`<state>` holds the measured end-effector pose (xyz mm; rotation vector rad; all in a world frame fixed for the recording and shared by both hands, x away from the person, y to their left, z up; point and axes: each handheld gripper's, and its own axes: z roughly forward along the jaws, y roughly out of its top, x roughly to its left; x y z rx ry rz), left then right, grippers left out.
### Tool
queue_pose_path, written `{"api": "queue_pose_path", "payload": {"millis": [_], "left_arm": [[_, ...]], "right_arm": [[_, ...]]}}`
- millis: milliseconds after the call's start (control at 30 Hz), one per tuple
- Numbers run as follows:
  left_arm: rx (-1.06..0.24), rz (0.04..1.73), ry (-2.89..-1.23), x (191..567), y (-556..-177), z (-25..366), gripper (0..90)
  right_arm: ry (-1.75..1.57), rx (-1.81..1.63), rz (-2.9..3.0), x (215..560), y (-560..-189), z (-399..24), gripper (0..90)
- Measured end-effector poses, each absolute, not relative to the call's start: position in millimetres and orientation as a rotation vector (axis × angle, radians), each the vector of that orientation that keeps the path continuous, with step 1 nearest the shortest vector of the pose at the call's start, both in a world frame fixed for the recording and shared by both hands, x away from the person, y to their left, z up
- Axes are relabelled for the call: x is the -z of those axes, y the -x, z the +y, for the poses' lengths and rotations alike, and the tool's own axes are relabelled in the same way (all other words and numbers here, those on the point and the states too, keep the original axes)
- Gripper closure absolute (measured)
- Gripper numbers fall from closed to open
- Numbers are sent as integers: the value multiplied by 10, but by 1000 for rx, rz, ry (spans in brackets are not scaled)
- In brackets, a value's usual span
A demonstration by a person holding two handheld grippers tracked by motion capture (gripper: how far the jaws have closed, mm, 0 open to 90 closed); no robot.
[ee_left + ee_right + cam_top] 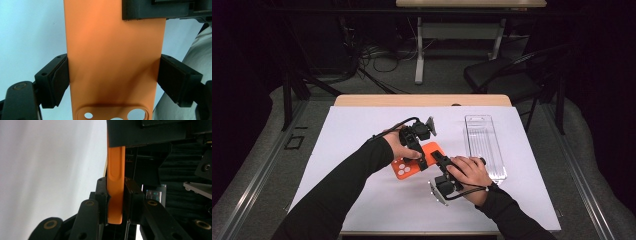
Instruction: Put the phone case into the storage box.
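Phone case (414,161), orange, lies held over the white mat (362,200) near the table's (422,100) middle, camera cutouts towards the person, and serves as the landmark for all else.

Largest around it is the mat, covering nearly the whole wooden tabletop beneath the case. A clear plastic tray (484,145) sits to the case's right, well apart and empty as far as can be told, probably the packaging the case belongs with. Behind the table, beyond the case, stand a dark chair (507,75) and a second desk with cables on the floor.

Left gripper (417,150) straddles the case across its width; in the left gripper view its pads (57,80) press both long edges of the case (112,62), jaws spread wide because the case is wide. This looks like a steadying hold. Right gripper (439,161) comes from the case's near right side and, in the right gripper view (115,202), pinches the thin edge of the case (115,195) between nearly closed jaws, apparently to flex or peel that edge while the other hand anchors it.

Nothing blocks the case itself; the two grippers crowd each other over it, so either one's move could knock the other.
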<state>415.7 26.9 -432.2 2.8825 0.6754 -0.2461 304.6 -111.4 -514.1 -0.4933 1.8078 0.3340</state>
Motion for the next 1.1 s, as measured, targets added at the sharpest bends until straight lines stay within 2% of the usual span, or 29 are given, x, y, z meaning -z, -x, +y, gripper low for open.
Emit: {"api": "queue_pose_path", "payload": {"millis": [1100], "left_arm": [[266, 683, -2872, 4330, -4173, 288, 161]], "right_arm": [[472, -340, 1756, 5207, -3028, -1115, 796]]}}
